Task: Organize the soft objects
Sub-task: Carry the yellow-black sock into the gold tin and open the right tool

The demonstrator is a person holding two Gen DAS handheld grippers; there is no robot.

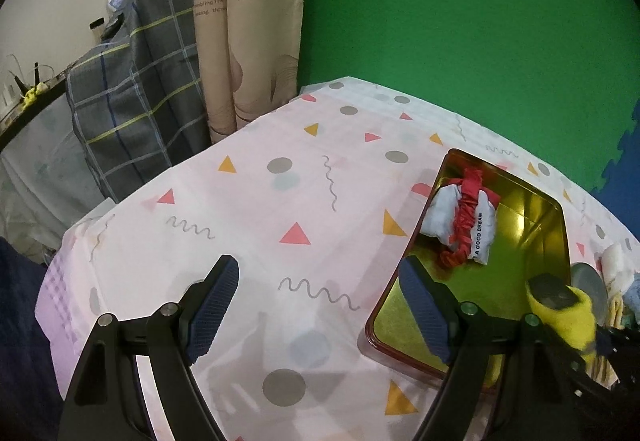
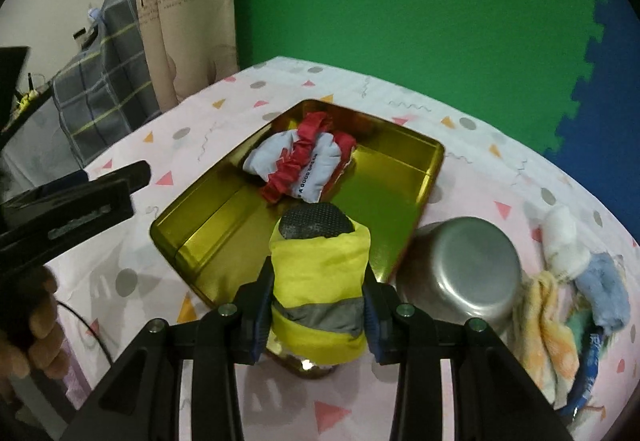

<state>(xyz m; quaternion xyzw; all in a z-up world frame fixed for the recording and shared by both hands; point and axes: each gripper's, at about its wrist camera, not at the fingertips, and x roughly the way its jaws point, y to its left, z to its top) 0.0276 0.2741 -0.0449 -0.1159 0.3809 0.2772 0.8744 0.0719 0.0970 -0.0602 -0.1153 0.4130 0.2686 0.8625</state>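
Left tool [image 1: 318, 305] tilts downward with jaws spread wide — nothing between them. Right tool [image 2: 316, 315] tilts downward too, pads clamping a yellow rolled cloth [image 2: 320, 281].

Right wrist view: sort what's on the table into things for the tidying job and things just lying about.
For the job:
- gold tin
- white and red bundle inside it
- yellow roll clamped in the right tongs
- small cloths in the blue basket

Lying about:
- upturned metal bowl
- patterned tablecloth
- plaid fabric, curtain behind
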